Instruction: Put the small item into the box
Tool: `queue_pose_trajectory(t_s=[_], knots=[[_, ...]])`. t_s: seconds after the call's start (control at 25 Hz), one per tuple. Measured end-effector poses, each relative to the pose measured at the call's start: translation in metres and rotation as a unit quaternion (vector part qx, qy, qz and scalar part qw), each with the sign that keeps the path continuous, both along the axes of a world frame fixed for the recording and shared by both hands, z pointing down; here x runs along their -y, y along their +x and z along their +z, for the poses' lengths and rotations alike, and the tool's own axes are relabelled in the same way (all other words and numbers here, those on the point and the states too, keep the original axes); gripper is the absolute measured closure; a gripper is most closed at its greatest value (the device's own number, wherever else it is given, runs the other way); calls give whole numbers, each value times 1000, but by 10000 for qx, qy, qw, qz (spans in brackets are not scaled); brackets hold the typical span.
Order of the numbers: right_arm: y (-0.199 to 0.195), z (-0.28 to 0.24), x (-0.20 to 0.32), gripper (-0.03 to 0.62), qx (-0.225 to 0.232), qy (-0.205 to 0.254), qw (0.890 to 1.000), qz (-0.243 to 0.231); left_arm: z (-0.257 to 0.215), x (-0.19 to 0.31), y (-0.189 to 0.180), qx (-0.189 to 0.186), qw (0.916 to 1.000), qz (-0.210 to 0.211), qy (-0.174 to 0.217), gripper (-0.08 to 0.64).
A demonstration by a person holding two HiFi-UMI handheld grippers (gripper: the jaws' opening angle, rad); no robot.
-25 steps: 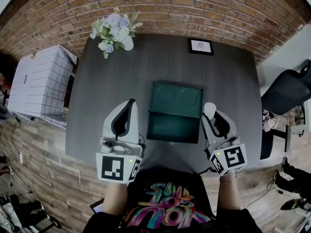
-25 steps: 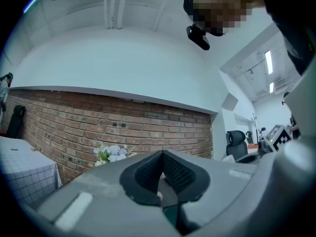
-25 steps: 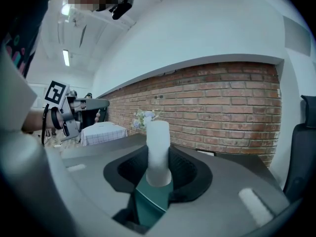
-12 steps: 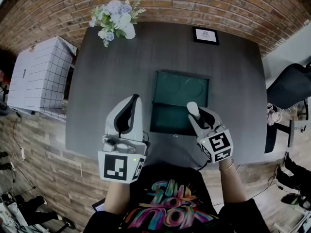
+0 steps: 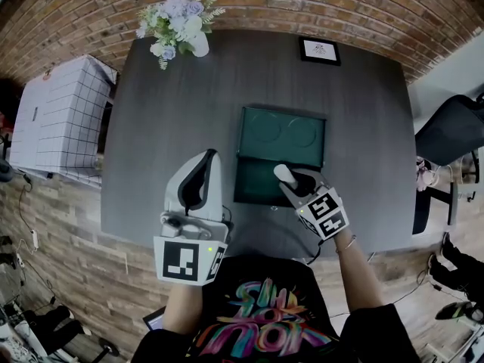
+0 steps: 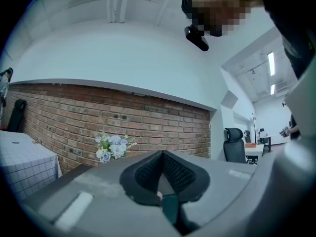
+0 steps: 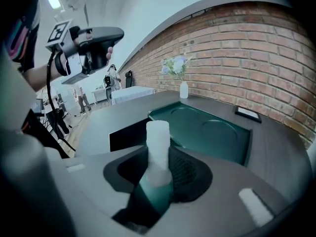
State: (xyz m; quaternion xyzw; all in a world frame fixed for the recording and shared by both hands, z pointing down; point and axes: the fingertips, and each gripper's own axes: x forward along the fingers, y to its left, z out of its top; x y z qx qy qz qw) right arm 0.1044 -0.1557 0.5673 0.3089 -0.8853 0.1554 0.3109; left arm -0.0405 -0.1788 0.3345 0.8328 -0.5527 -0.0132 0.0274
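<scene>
The right hand-held gripper (image 5: 292,182) (image 7: 159,174) is clamped on the small white cylinder (image 5: 282,174) (image 7: 158,142). The cylinder sticks out past the jaws, and its long axis runs along the line the gripper points, slanted nose-down. The open green box (image 5: 246,191) (image 7: 129,132) lies just under and ahead of that tip. Its dark near compartment sits below and slightly left of the cylinder, and its flat lid (image 5: 283,131) (image 7: 212,130) with two round recesses lies farther ahead. I can't tell whether the cylinder touches the box yet.

This hand is plainly the nearer one. The left hand-held gripper (image 5: 198,176) (image 6: 162,177) hangs off to its left beside the box, jaws drawn together on nothing, above the dark worktop (image 5: 166,127).

Against a second ago, the right gripper has swung in from beyond the box's right edge and dipped over the compartment. The left has hardly budged.
</scene>
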Motion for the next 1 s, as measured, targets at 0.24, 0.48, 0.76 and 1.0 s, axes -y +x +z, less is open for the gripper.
queue_pose_trajectory(t_s=[0.24, 0.48, 0.76, 1.0], knots=[[-11, 15, 0, 459, -385, -120, 9987, -314, 2, -1, 2, -39, 10000, 34, -37, 558], [-21, 28, -1, 459, -695, -205, 9956, -592, 2, -2, 0, -80, 10000, 27, -17, 558], [-31, 37, -1, 459, -851, -307, 9927, -801, 4, 0, -1, -93, 9999, 63, -61, 558], [-31, 46, -2, 459, -1061, -418, 9889, -955, 7, 2, 0, -134, 9998, 106, -89, 558]])
